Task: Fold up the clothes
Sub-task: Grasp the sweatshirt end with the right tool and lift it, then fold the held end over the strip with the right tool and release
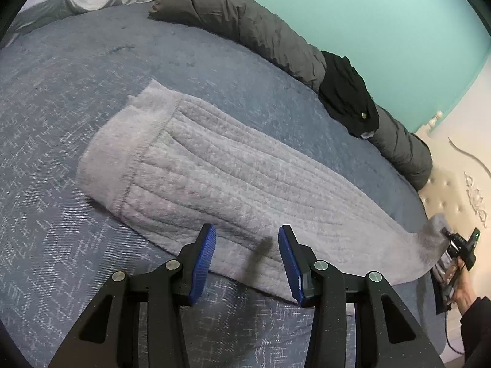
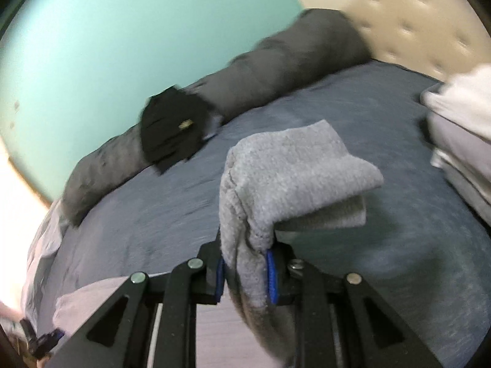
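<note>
From the left wrist view, the grey knit garment (image 1: 196, 178) lies stretched long across the blue bed cover (image 1: 61, 98), smoothed flat, which suits making a clean crease. The left gripper (image 1: 247, 260) hovers over its near edge with jaws spread wide and nothing between them, placed, I'd guess, to take that edge. At the far right the right gripper (image 1: 451, 239) has the garment's end bunched up, held by a hand (image 1: 463, 288). A dark bolster (image 1: 276, 36) runs along the wall side with a black cloth (image 1: 346, 95) draped over it, out of the way.

From the right wrist view, blurred, the jaws of the right gripper (image 2: 245, 273) pinch the garment's end, which flops forward over them. A pale stack of cloth (image 2: 460, 128) sits at the right, perhaps items already folded.
</note>
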`<state>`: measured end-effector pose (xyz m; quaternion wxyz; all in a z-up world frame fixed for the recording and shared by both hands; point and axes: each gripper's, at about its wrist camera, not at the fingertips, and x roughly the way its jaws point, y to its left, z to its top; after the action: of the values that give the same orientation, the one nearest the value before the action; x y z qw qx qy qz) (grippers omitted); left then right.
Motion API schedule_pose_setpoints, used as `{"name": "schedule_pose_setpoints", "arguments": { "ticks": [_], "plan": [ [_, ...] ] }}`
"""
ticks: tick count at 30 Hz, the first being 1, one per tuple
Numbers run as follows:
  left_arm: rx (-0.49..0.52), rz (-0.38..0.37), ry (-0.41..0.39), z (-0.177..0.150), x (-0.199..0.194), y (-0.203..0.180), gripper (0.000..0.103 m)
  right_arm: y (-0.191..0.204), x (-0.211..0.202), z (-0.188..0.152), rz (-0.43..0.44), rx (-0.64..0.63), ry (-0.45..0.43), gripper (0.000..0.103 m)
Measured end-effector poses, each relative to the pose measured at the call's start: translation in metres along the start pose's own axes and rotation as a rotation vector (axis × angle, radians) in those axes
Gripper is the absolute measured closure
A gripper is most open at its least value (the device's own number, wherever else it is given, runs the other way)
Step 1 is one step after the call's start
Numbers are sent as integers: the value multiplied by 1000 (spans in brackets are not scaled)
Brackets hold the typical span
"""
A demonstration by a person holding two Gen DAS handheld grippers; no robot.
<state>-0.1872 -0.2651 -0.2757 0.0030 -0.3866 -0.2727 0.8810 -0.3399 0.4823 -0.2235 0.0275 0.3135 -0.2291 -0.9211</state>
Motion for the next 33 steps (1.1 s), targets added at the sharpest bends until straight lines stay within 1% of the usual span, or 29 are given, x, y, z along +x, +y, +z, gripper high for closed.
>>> {"name": "schedule_pose_setpoints", "arguments": {
  "ticks": [6,11,18,22,26,30,33],
  "plan": [
    [-29,-13,1,-1,-10,16,56,101,17,-16,115,-71,61,83],
    [-49,-14,3,-2,-18,29,56,185,34,-36,207,-141,111,83],
    [-69,-9,3,-3,-29,44,55,298,68,-80,287,-288,206,83],
    [-94,-25,-2,-2,-31,50,55,361,88,-114,321,-385,256,83],
    [-102,-27,-11,0,-35,54,55,413,101,-150,350,-462,297,83],
    [-111,-30,-16,2,-37,58,54,451,119,-182,349,-532,342,83],
    [-113,-31,-16,2,-38,59,54,475,123,-201,362,-567,350,83]
  ]
}}
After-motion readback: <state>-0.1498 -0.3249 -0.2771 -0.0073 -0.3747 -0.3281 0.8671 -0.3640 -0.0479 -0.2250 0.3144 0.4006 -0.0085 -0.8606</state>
